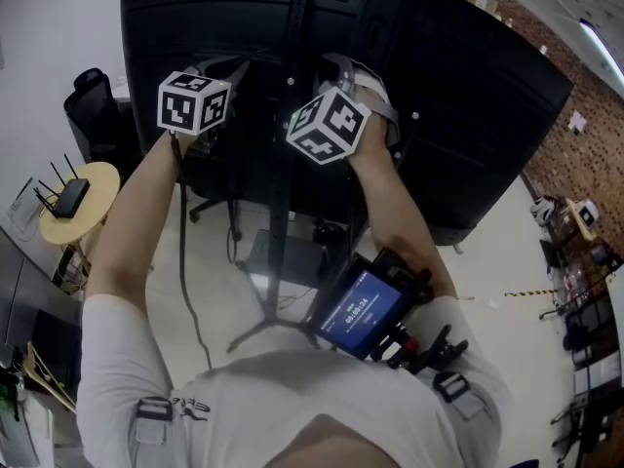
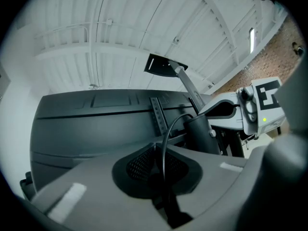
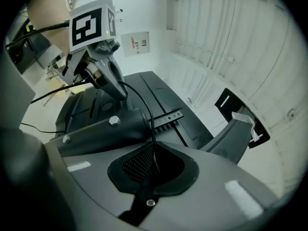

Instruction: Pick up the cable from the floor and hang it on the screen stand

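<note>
Pale floor [image 1: 487, 261] and white walls lay around a big black screen [image 1: 468, 86], seen from its back side. The screen stand [image 1: 281, 193] carried it: a dark pole in the middle, with thin legs spread on the floor below. Both tools were held up close to this pole, the left tool [image 2: 156, 148] on the left of it and the right tool [image 3: 153, 146] on the right of it, each pointing toward the back of the screen. The jaws of the left tool were together and clamped on the thin black cable [image 2: 166, 129]. The jaws of the right tool were also closed on the same cable. Between the two tools the cable made a short arc just in front of the stand pole. From the left tool it also hung down beside the stand to the floor. Far to the left of the stand stood a small round yellow desk [image 1: 83, 203] with a black router [image 1: 70, 198] on it
</note>
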A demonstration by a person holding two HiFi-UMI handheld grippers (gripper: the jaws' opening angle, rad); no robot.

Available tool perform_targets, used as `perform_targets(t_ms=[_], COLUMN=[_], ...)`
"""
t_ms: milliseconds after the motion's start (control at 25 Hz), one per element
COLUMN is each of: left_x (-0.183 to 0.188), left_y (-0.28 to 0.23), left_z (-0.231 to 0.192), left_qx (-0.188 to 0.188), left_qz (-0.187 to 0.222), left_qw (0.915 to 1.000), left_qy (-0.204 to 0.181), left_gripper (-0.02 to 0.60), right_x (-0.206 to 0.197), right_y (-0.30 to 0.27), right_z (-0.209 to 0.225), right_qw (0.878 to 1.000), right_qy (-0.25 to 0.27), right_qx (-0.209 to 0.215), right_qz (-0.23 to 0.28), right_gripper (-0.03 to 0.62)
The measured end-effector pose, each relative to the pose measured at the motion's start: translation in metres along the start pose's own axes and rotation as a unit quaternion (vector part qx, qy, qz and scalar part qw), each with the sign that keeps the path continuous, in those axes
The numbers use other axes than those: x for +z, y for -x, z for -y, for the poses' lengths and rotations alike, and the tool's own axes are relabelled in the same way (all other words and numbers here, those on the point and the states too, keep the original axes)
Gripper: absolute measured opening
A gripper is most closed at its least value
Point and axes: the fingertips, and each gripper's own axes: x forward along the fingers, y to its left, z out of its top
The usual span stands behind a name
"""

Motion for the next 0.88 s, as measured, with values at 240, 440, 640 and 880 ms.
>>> perform_targets(t_ms=[240,440,640,880], left_x=[-0.013,-0.014,-0.012,-0.012], left_y=[0.016,0.033,0.044,0.045], left_z=[0.005,-0.013,-0.020,-0.012], left_qx=[-0.034,-0.024,-0.011,0.000], left_qz=[0.030,0.051,0.056,0.055], left_qw=[0.9985,0.9960,0.9963,0.9966], left_qy=[0.030,0.069,0.064,0.061], left_gripper=[0.088,0.094,0.095,0.094], right_x=[-0.002,-0.006,-0.005,-0.002], right_y=[-0.012,-0.014,-0.007,0.007], right_z=[-0.004,-0.010,-0.013,-0.009], right_qw=[0.999,0.997,0.999,1.000], right_qy=[0.033,0.068,0.051,0.018], right_qx=[0.002,0.008,0.003,-0.011], right_qz=[-0.022,-0.038,-0.019,0.018], right_gripper=[0.032,0.028,0.028,0.023])
